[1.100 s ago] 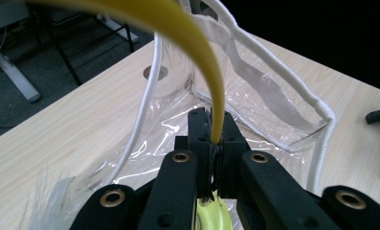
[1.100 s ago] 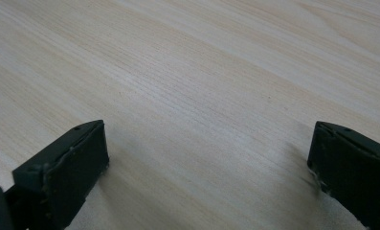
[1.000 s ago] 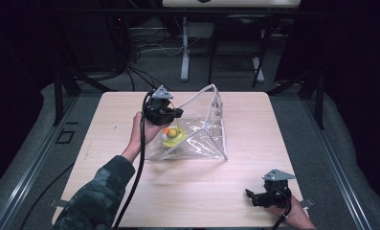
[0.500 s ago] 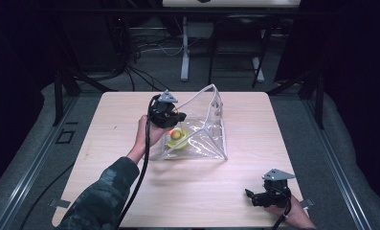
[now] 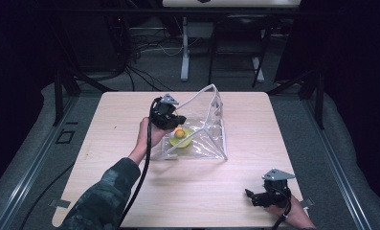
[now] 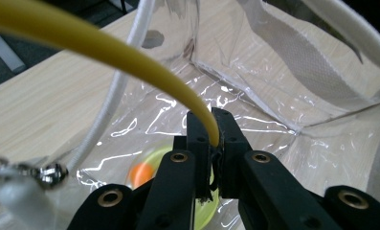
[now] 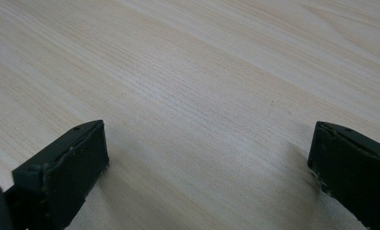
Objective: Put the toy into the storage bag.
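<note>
On the light wooden table [image 5: 130, 191], the left gripper [image 5: 174, 125] sits at the open mouth of a clear plastic bag [image 5: 207, 125], its tip right over a yellow-green dish [image 5: 181, 140] with an orange ball [image 5: 179, 133] on it. A black cable [image 5: 144, 165] trails from that gripper back along the camouflage sleeve [image 5: 101, 203]. The right gripper [image 5: 252, 197] rests on the table well apart from the bag, at the near right corner, and the bag's white-edged rim rises just beyond the left gripper
</note>
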Demonstrator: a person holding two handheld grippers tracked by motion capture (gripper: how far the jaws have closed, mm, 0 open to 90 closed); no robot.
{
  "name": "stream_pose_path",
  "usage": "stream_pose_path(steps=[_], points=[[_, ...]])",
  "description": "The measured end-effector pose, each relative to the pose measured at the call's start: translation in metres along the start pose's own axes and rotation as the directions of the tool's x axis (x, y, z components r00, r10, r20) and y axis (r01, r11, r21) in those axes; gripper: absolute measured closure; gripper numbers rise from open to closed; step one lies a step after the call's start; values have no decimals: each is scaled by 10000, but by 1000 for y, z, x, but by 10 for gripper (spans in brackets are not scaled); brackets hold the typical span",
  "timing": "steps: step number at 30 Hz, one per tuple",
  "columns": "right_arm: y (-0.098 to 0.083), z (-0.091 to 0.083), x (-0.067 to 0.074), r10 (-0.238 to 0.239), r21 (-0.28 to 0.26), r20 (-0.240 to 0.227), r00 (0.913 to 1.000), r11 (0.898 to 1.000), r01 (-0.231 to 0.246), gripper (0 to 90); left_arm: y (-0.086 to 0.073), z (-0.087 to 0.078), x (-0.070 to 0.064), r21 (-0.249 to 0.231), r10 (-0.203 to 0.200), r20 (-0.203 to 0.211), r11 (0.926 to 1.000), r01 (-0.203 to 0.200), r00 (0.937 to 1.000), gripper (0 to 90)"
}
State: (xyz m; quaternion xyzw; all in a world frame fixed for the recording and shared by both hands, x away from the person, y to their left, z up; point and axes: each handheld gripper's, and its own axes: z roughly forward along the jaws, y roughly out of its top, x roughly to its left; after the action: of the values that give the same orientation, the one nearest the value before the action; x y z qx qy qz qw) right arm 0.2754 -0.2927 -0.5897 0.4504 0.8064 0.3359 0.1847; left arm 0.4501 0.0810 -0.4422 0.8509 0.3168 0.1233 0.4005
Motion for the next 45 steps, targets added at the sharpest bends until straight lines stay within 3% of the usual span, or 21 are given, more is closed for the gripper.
stream_pose_path(steps=[10, 16, 26, 37, 45], points=[[0, 0, 0, 30, -21, 10, 10000, 10000, -30, 0, -2, -1, 1, -55, -168, 30, 9998, 168, 9999, 833], [0, 0, 0, -12, -20, -6, 10000, 10000, 12, 0, -1, -11, -1, -105, -122, 237, 9999, 124, 9996, 695], [0, 0, 0, 9, 0, 55, 10000, 10000, -9, 0, -1, -34, -9, -214, 58, 168, 9998, -55, 9998, 460], [0, 0, 0, -11, -28, 6, 10000, 10000, 11, 0, -9, -65, -13, -483, 177, -69, 9987, -180, 9998, 312], [0, 0, 0, -17, -27, 10, 10000, 10000, 17, 0, -23, -86, -9, -476, 8, -308, 9989, -23, 9995, 200]])
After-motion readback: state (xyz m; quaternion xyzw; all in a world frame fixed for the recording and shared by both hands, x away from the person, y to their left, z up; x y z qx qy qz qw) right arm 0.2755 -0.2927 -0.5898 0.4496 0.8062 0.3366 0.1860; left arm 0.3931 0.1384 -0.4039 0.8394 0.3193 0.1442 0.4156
